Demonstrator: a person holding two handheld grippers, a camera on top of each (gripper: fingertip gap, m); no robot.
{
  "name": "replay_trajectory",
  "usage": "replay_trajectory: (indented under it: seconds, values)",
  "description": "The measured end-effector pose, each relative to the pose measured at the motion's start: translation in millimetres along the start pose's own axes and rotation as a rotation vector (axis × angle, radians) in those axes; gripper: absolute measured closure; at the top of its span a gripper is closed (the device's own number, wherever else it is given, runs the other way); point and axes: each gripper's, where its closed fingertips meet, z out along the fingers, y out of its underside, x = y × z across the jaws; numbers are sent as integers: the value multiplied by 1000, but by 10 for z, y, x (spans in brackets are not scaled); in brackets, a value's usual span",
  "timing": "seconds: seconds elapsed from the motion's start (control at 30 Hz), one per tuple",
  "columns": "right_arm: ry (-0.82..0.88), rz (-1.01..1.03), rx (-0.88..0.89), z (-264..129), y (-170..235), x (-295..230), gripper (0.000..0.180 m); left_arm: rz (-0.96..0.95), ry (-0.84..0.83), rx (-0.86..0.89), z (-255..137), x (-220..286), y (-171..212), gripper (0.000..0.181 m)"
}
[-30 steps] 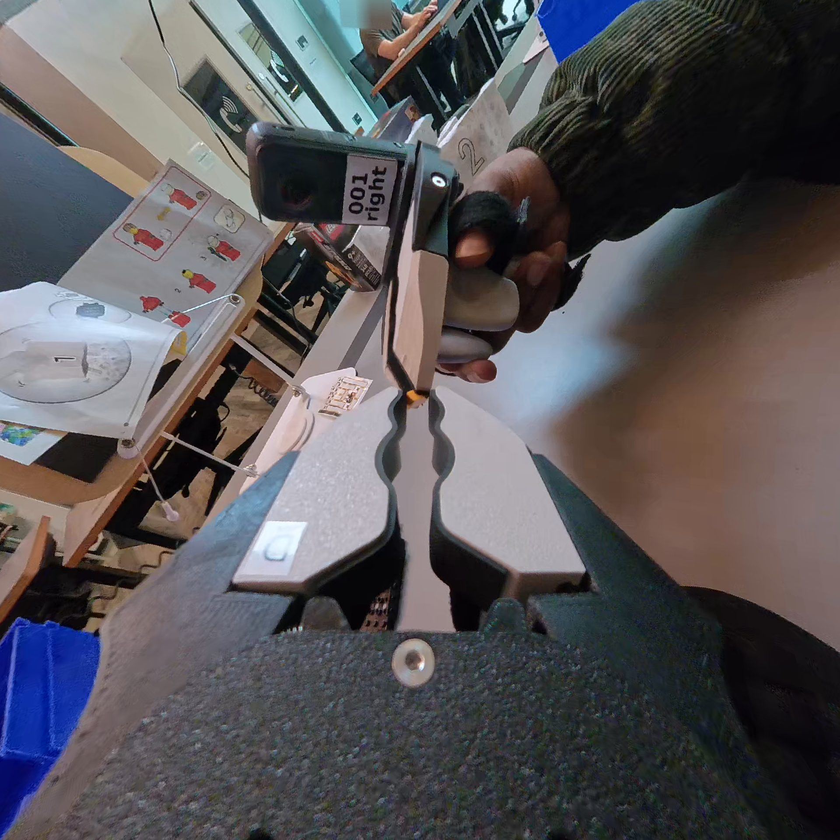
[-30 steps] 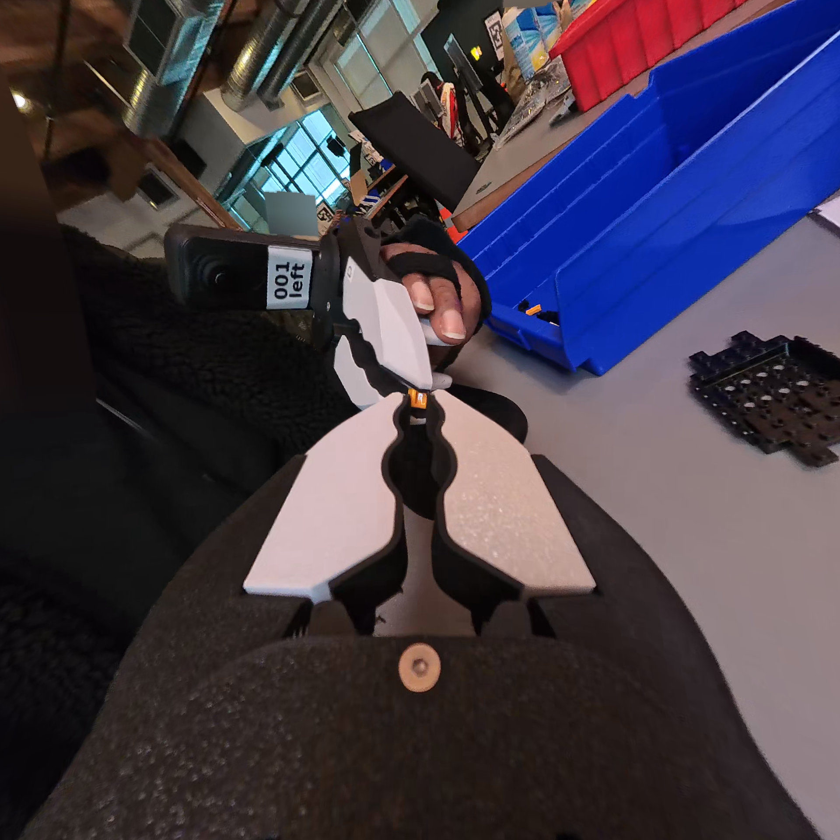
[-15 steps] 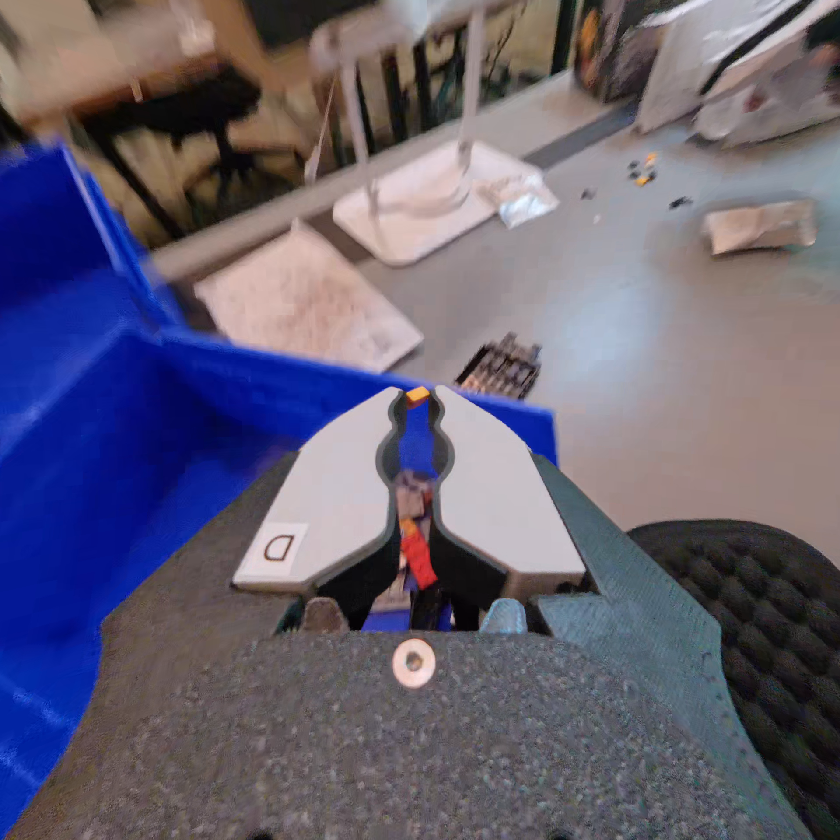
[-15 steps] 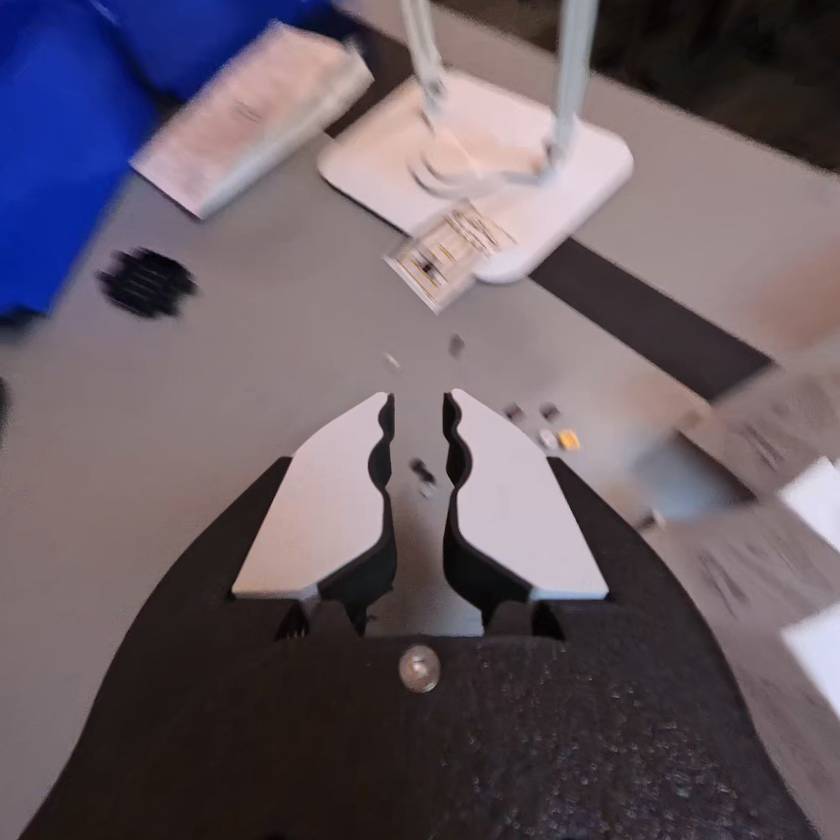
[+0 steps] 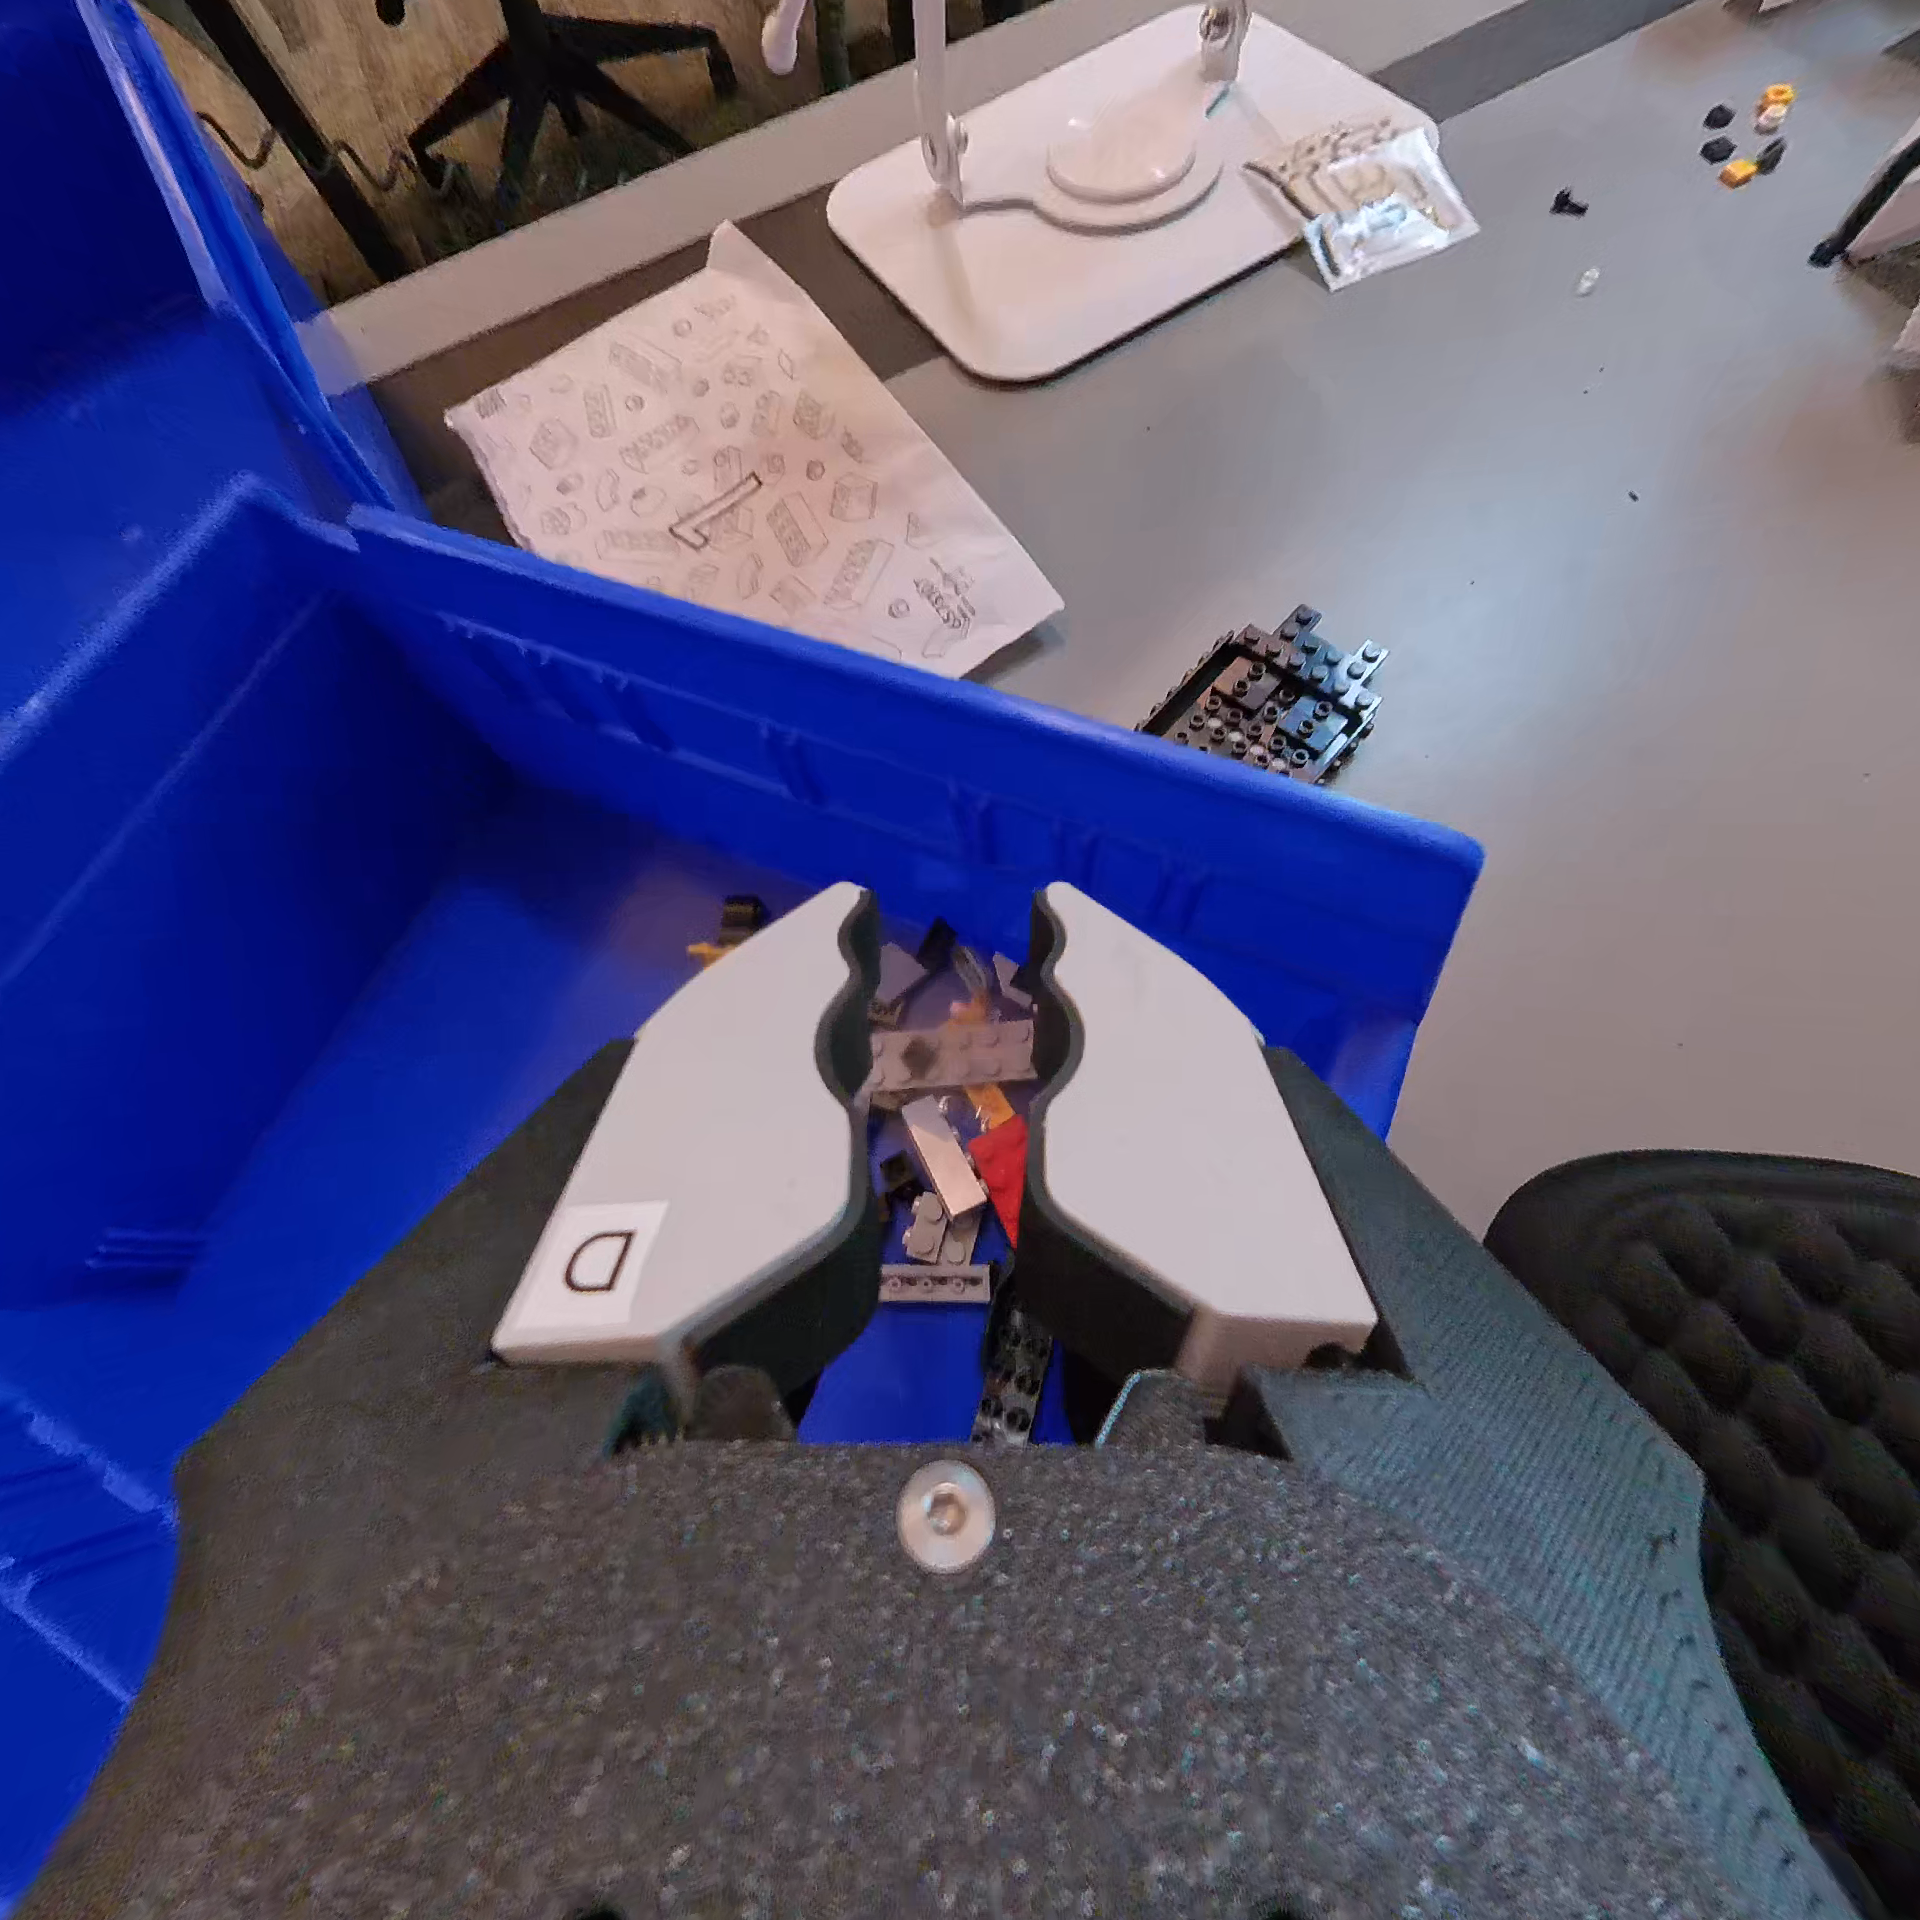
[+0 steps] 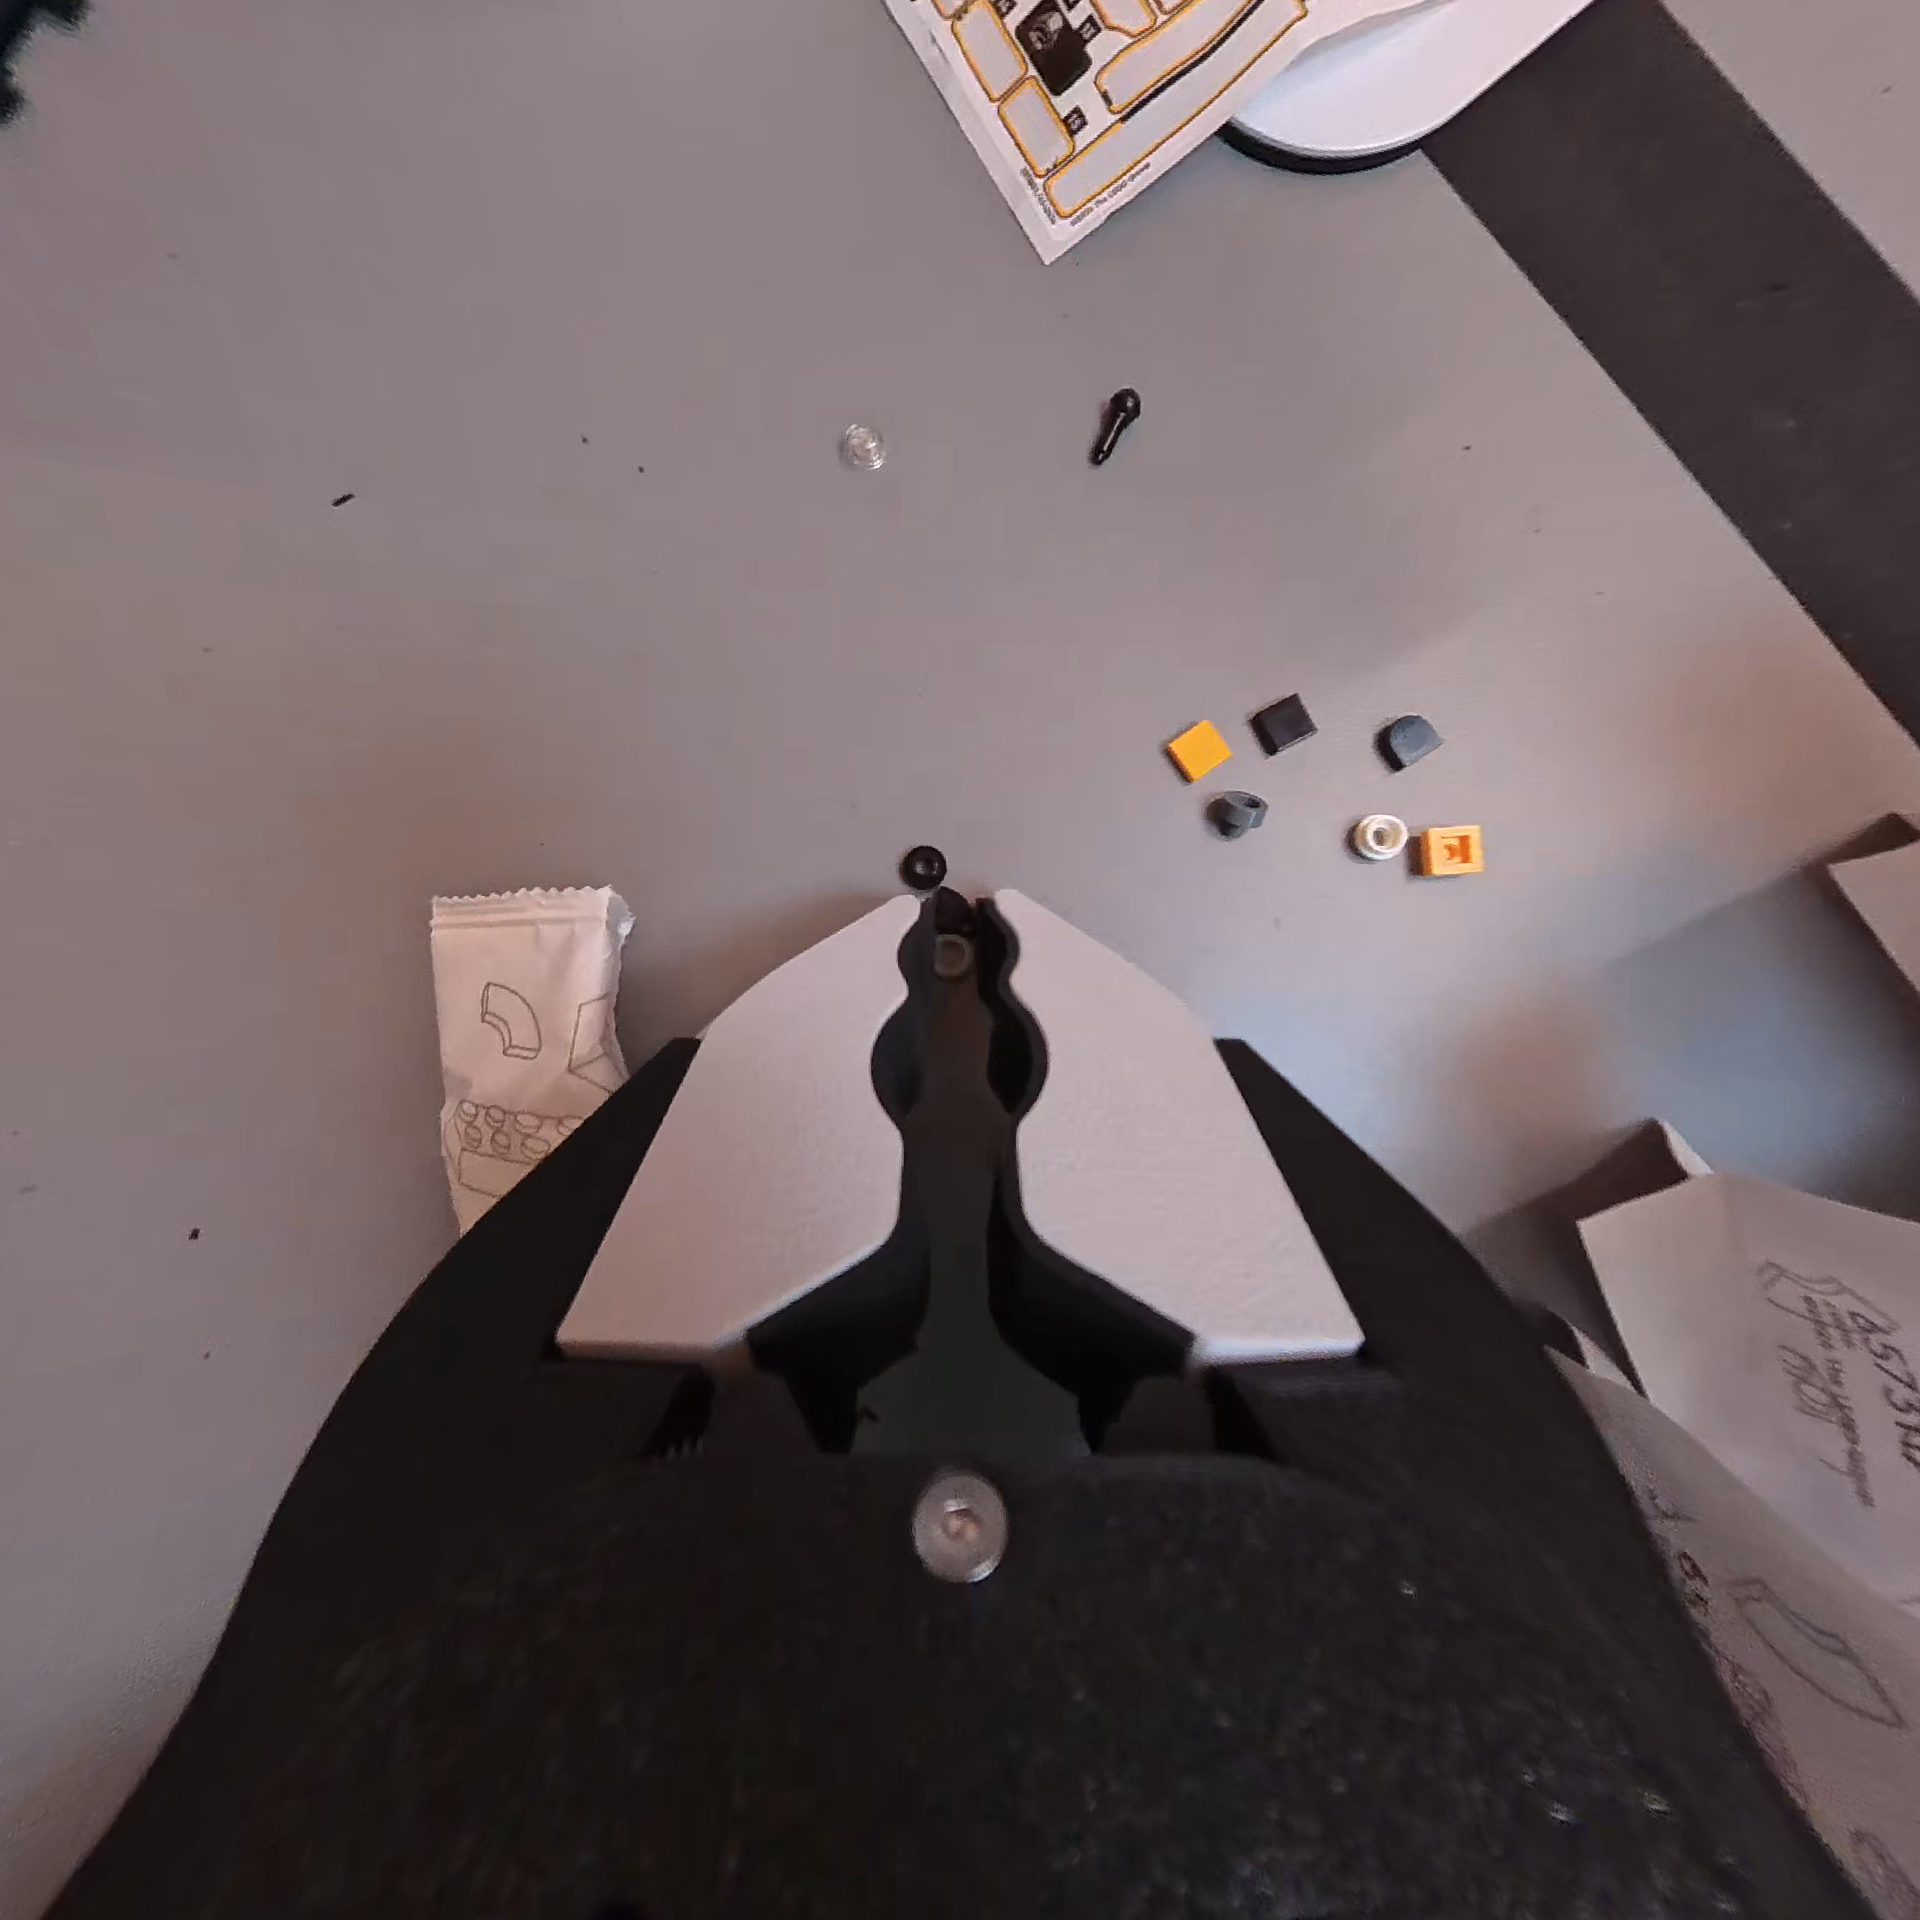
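Now the left tongs (image 5: 948, 896) gape empty over bricks (image 5: 951, 1060) in the blue bin (image 5: 1039, 769), their orange piece gone. Right tongs (image 6: 954, 902), parted half a second ago, pinch a small black piece (image 6: 952, 914) on the bench (image 6: 520, 520).

A grey table (image 5: 1558, 582) fills both views. Beyond its far edge stands a black office chair base (image 5: 561, 83) on a mottled floor (image 5: 260, 208)
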Motion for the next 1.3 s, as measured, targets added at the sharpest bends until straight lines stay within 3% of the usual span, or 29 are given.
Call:
replay_trajectory:
  seconds: [0.17,0.33,0.53,0.7,0.93,1.13,1.23,1.3]
  values:
    - [-100,-16,73,-39,-153,-250,173,127,96,215,-137,372,-390,156]
    - [-397,-125,317,-349,-810,-1210,173,326,293,433,-241,1144,-701,153]
    - [-785,-120,495,-590,-1223,-2363,173,532,362,556,-224,1834,-754,155]
    - [-984,-34,492,-611,-1283,-2787,173,615,352,556,-152,2062,-728,156]
    - [-1042,14,477,-621,-1272,-2838,174,643,316,597,-193,2048,-762,174]
    - [-1066,34,464,-599,-1259,-2833,173,652,315,578,-178,2041,-734,175]
    - [-998,33,512,-640,-1321,-2610,165,634,293,559,-169,1952,-732,175]
    - [-796,-12,518,-608,-1334,-2224,163,598,238,544,-181,1756,-764,175]
